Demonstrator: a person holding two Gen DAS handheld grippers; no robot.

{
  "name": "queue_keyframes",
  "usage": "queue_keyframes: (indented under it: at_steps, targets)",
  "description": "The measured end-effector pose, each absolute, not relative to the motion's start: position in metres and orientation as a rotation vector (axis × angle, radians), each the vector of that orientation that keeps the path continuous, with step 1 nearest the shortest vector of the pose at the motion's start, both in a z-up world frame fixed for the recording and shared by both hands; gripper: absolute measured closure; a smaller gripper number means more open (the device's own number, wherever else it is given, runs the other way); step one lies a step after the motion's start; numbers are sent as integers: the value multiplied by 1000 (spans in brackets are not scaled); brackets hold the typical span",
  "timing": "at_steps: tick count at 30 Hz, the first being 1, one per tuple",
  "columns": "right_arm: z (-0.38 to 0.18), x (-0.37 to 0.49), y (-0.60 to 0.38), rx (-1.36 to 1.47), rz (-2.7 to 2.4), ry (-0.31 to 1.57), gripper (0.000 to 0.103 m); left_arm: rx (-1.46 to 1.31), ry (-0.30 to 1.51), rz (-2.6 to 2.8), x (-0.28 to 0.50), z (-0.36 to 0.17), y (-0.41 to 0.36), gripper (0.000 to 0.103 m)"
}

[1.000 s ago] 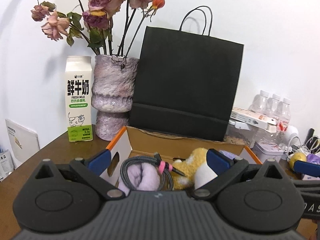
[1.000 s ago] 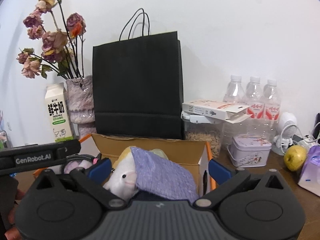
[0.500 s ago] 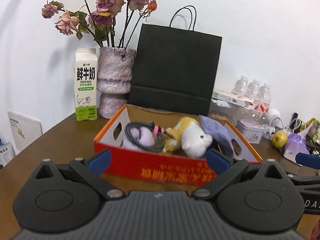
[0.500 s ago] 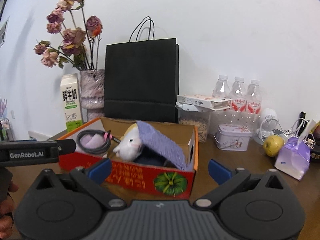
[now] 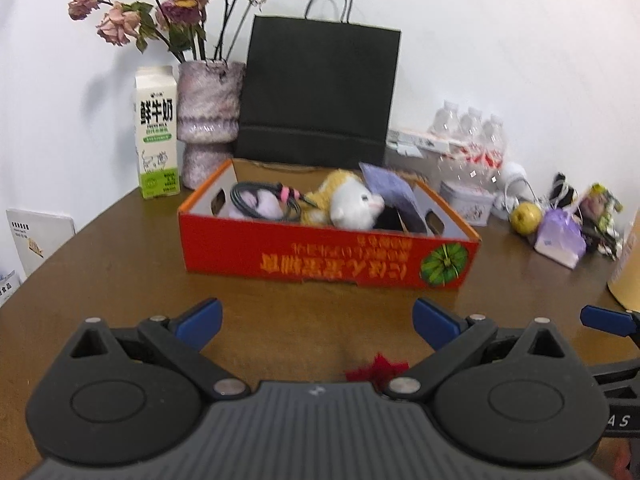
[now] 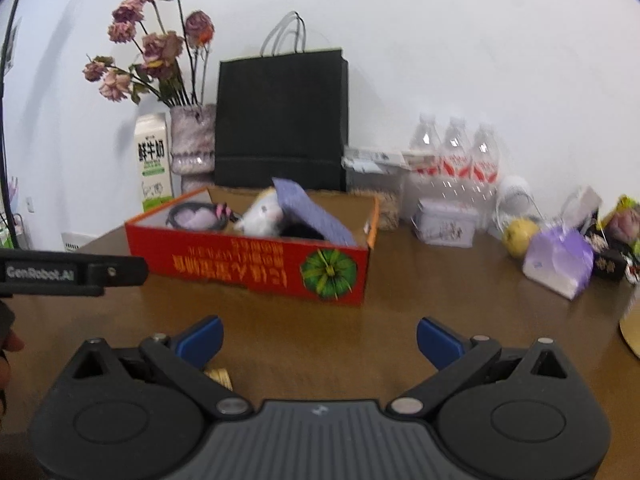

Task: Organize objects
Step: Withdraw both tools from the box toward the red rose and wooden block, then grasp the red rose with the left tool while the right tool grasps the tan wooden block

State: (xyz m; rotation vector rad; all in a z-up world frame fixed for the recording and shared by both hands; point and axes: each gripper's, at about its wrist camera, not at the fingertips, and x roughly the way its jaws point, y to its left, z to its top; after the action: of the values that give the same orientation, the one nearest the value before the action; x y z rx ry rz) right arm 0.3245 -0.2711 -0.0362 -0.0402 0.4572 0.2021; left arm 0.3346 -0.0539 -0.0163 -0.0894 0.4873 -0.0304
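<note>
Plainly, both tools, left [image 5: 316, 314] and right [image 6: 318, 334], hang spread over a brown table [image 5: 120, 264] against a white wall [image 5: 500, 40].

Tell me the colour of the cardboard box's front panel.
The cardboard box front is red with orange-yellow lettering and a green round fruit picture; clearest in the left wrist view.

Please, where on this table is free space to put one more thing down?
Bare table lies between the red box and both open grippers, and left of the box below the milk carton. Crowded: the right back by the bottles, tin, apple and purple pouch.
</note>
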Motion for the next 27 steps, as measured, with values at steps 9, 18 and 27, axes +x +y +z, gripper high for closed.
queue_keyframes:
  at_steps: [9,18,27]
  targets:
    - [-56,311,-299,32,151,502,0,-11,607,-87,328,-46,-75,0]
    - [-62,317,-302,49,146,527,0,8,681,-79,345,-68,-85,0]
    - [-66,318,-294,18,163,543,0,-74,673,-114,368,-67,-84,24]
